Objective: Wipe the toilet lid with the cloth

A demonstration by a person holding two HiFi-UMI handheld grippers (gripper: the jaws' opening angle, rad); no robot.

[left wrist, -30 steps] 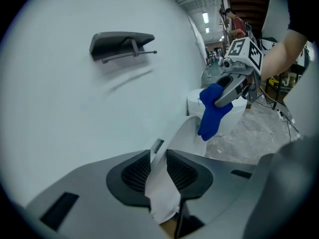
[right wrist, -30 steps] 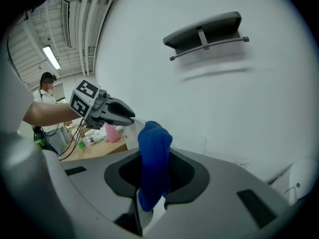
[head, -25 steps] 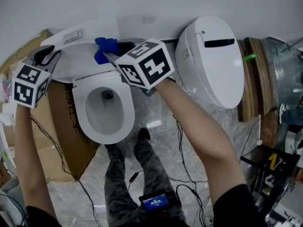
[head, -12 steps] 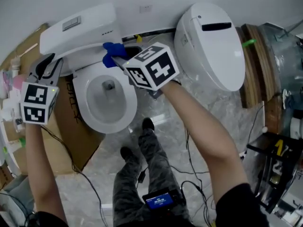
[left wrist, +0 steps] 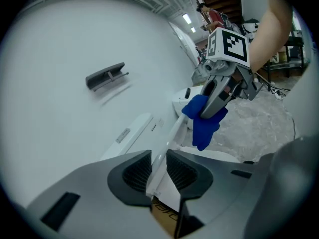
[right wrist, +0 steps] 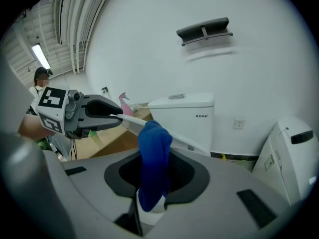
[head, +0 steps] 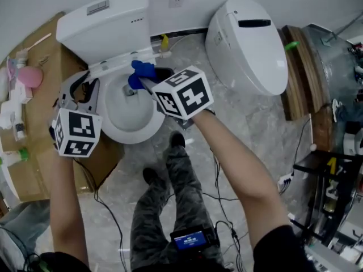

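Our right gripper [right wrist: 154,183] is squeezed shut on the blue cloth [right wrist: 153,148]. The cloth sticks up from between its jaws. Our left gripper [left wrist: 158,172] is pinched on the thin edge of the toilet lid [left wrist: 170,136]. It holds the lid partway up over the bowl [head: 116,130]. The lid is not lying flat and not fully up. It leans between the bowl and the tank [head: 108,24]. The cloth is right by the lid, farther along it than the left gripper. We cannot tell if it is touching the lid yet.

We think this is the step of getting the cloth onto the lid, and the real wiping has not begun. Next we need to keep the lid steady with the left gripper. Then we press the cloth flat on the lid and slide it from one end to the other. If we push too hard, the lid may slip out of the pinch.

The lid is white, thin and smooth. We see no dirt on it from here.
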